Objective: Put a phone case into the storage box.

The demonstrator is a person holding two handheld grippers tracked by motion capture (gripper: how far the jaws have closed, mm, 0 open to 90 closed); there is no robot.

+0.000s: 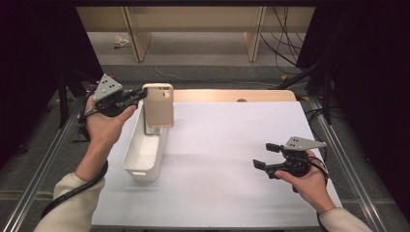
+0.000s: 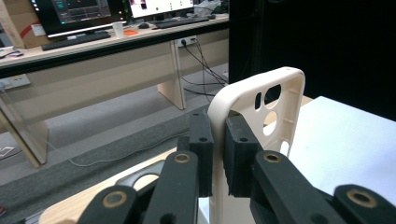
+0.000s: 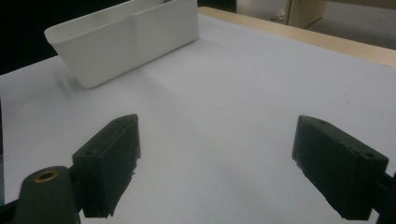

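two tongs, one loaded: the left tongs (image 2: 215, 154) pinch the side wall of a beige phone case (image 1: 159, 105), holding it upright with its long axis vertical and camera cutouts at the top. it hangs directly over the far end of the white bin (image 1: 140, 161), which lies lengthwise along the left edge of the surface (image 1: 232, 145). the coming move likely turns on that: the case sits straight above the bin, so going down should seat it. the right tongs (image 1: 267, 155) hover spread and empty near the right edge, well apart.
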